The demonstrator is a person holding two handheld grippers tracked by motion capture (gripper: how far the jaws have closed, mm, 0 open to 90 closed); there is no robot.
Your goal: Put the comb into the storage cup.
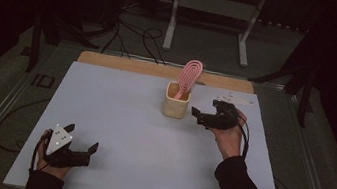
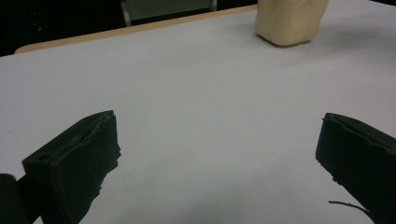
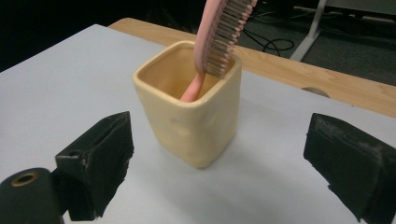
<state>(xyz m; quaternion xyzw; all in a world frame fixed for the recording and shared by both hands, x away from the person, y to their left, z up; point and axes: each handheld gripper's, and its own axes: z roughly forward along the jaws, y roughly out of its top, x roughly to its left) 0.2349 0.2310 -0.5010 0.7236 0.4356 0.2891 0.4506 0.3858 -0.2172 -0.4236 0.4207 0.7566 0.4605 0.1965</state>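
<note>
1. A square, cream-yellow cup (image 1: 176, 105) with rounded corners and a smooth, glazed look stands upright on the pale bench (image 1: 125, 133), toward its far side.
2. A pink hairbrush (image 1: 189, 77) stands in the cup handle-down, leaning on the rim; its oval, slotted head and rows of short bristles rise well above the cup.
3. The right gripper (image 1: 201, 117) sits just beside the cup on its right, fingers released and spread wide, grasping nothing. In the right gripper view the cup stands between the two black fingers (image 3: 100, 163) but apart from both.
4. The left gripper (image 1: 81, 143) rests near the front left corner of the bench, well apart from the cup, fingers likewise released and empty.
5. Risk, as I judge it: the brush is top-heavy and only leans, so a nudge to the cup could tip it or swing the brush out.
6. The cup's slick, curved walls could slip between the hard fingers if squeezed off-centre, and a sideways push may slide it along the smooth bench.
</note>
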